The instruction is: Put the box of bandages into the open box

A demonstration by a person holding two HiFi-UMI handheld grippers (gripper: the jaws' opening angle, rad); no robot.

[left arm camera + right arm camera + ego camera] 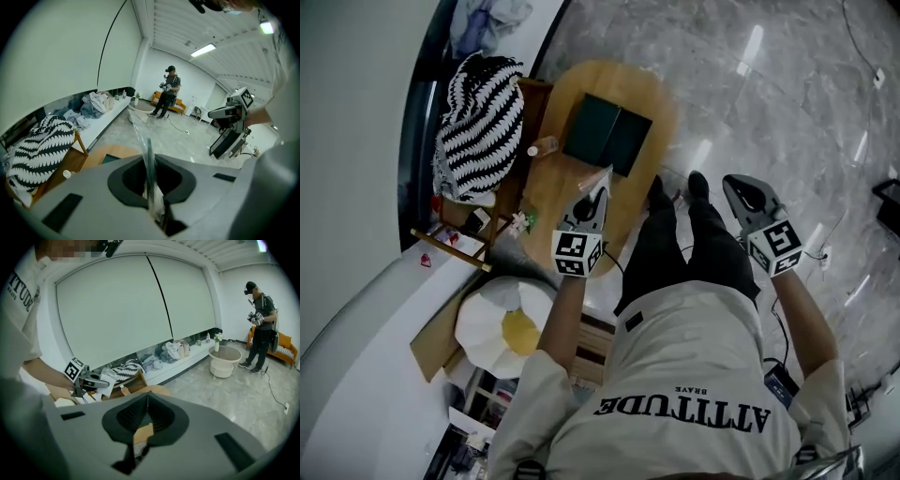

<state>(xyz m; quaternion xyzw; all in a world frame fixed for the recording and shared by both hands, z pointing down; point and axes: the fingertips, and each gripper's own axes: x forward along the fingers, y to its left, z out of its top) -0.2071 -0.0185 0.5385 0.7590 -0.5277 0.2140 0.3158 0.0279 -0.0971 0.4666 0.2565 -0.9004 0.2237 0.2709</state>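
The pale grey marble-look floor (769, 103) fills most of what lies below you. On it stands the round light-wood table (652, 98), directly ahead of your feet. To the left of the table a black-and-white zigzag-striped cushion (478, 112) rests on a brown wooden stand (514, 178). Nearer you on that side lies a white round cushion with a yellow centre (511, 323).

The dark green open box (607, 134) sits on the middle of the table with its flaps spread.

Your left gripper (594, 199) hangs over the table's near edge and points at that box. Its jaws are clamped on a thin flat clear-wrapped pack with a teal edge (148, 149). You see this pack only edge-on, so it may be the box of bandages, but I cannot confirm that. In the head view the pack (602, 178) pokes out past the jaw tips and ends just at the near side of the open box, not inside it.

Your right gripper (737, 187) is held out over the floor, well apart from the table, its jaws pressed together with nothing between them (146, 401).

A small clear plastic bottle (542, 146) lies on the table just left of the open box.
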